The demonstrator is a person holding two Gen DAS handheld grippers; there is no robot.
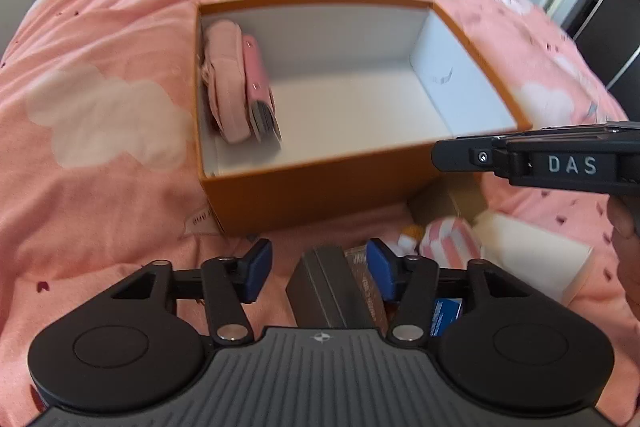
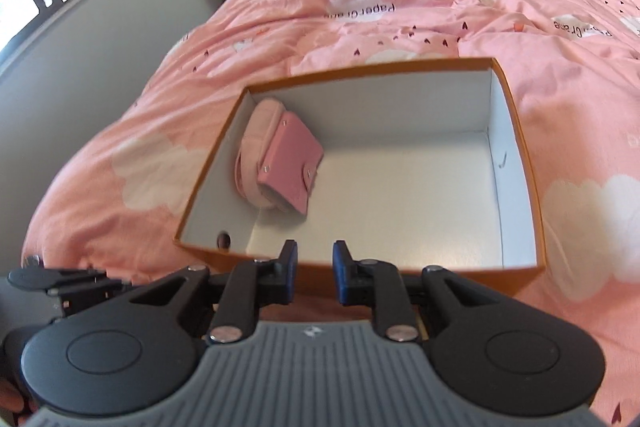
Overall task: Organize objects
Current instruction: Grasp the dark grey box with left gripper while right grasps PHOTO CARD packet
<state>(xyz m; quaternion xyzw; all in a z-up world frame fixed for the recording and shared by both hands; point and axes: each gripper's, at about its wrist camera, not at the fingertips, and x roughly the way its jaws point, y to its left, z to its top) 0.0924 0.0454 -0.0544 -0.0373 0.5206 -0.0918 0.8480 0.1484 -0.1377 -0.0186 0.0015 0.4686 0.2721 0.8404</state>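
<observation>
Pink bedding (image 1: 120,39) carries an orange box (image 2: 524,163), white inside, with a pink pouch (image 2: 256,131) and wallet (image 2: 292,163) against its left wall. Only the left wrist view shows the clutter before the box: a grey case (image 1: 324,287) and striped toy (image 1: 452,235). Left gripper (image 1: 316,271) gapes wide, holding nothing; right gripper (image 2: 314,275) stands narrowly parted, empty.

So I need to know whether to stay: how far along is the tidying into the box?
Done: a pink wallet and a pale pink pouch lie at the left end of the orange box. In hand: nothing; the left gripper and right gripper are both open and empty. Left: a grey case, a striped item and other pieces in front of the box.
</observation>
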